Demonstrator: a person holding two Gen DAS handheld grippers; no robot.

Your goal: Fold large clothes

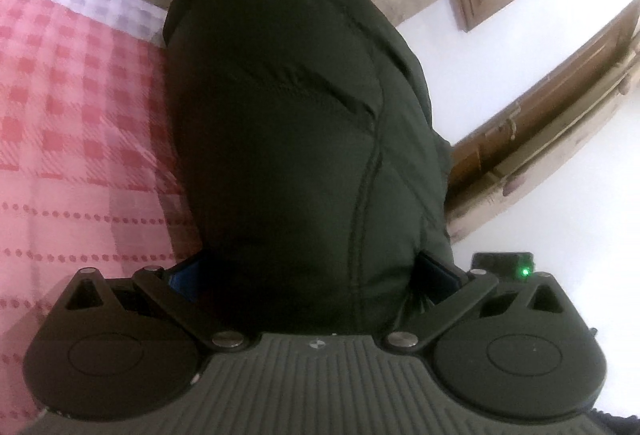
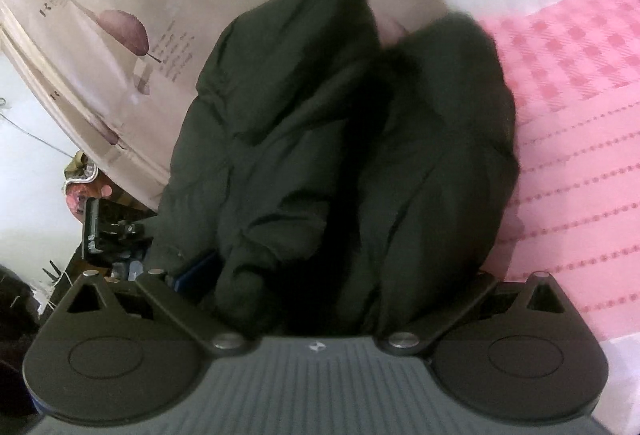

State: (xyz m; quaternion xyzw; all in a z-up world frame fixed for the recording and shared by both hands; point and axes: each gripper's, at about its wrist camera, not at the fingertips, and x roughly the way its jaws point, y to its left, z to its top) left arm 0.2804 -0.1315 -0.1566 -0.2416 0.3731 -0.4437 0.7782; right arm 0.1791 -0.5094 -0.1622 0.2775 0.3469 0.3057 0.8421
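Note:
A dark green padded jacket (image 1: 296,107) fills the middle of the left wrist view, rising from between the fingers of my left gripper (image 1: 308,275). That gripper is shut on a thick bunch of it, and only the blue pads (image 1: 181,277) peek out at the sides. In the right wrist view the same jacket (image 2: 272,139) hangs in two puffy folds, blurred at its top. My right gripper (image 2: 332,275) is shut on its lower bunch, which hides most of the fingers.
A pink checked bedspread (image 1: 72,123) lies to the left of the jacket, also seen at right as the bedspread (image 2: 572,107). A leaf-print curtain (image 2: 120,27) hangs behind. A wooden window frame (image 1: 532,139) and dark clutter (image 2: 100,227) flank the scene.

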